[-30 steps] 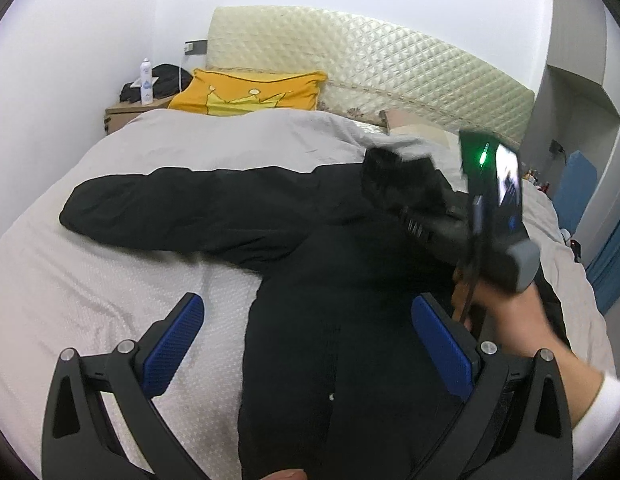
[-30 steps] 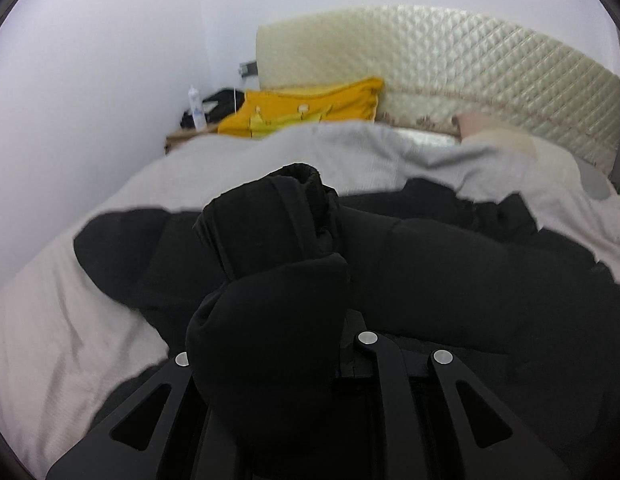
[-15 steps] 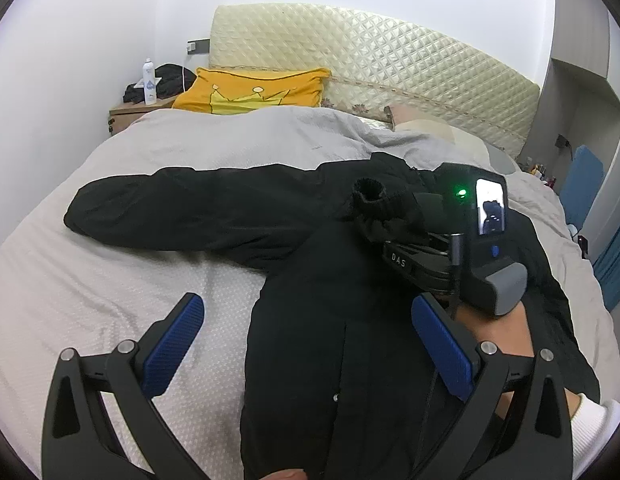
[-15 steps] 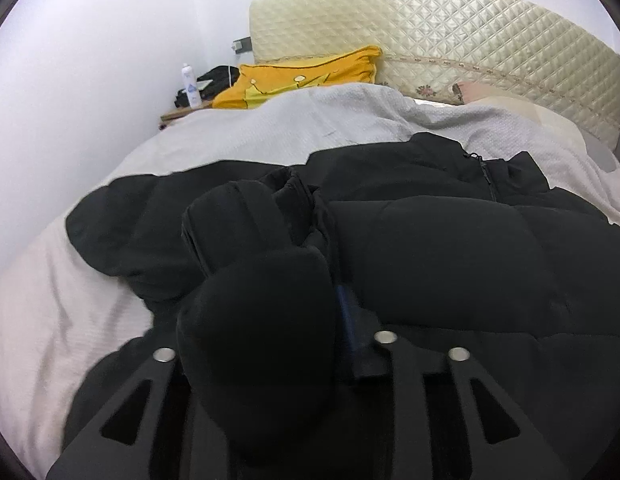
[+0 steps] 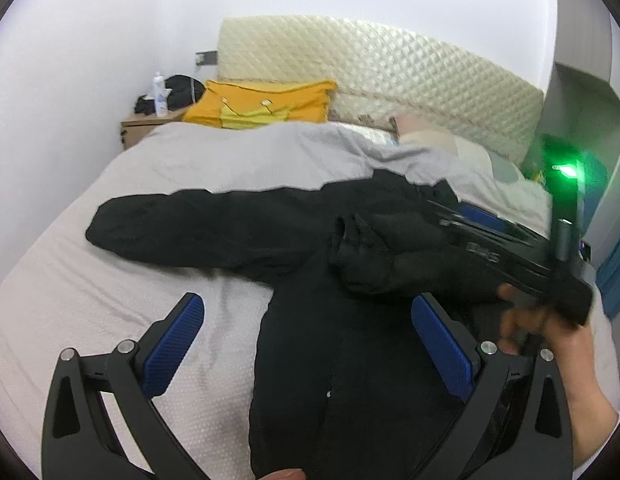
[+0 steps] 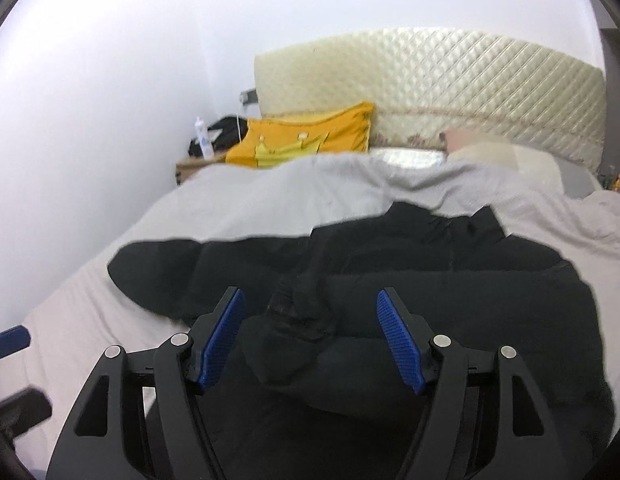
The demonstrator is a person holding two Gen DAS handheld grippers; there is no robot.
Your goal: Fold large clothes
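A black puffer jacket [image 5: 330,360] lies flat on the grey bed [image 5: 109,312]. Its left sleeve [image 5: 197,224] stretches out to the left. Its right sleeve [image 5: 374,264] is folded across the chest, its cuff lying loose. My left gripper [image 5: 305,348] is open and empty, above the jacket's lower left side. My right gripper [image 6: 314,336] is open, and the folded sleeve's cuff [image 6: 293,320] lies between and below its blue pads [image 6: 398,340] without being clamped. The right gripper also shows in the left wrist view [image 5: 490,248], blurred, over the jacket's right side.
A yellow pillow [image 5: 261,102] and a quilted cream headboard [image 5: 390,80] are at the bed's far end. A wooden nightstand [image 5: 145,126] with a white bottle [image 5: 161,94] and dark items stands at the far left. A pale pillow [image 6: 502,156] lies at the far right.
My right gripper has opened and let go of the right sleeve, which now lies folded on the jacket's chest. The right gripper has drawn back. My left gripper stays open.
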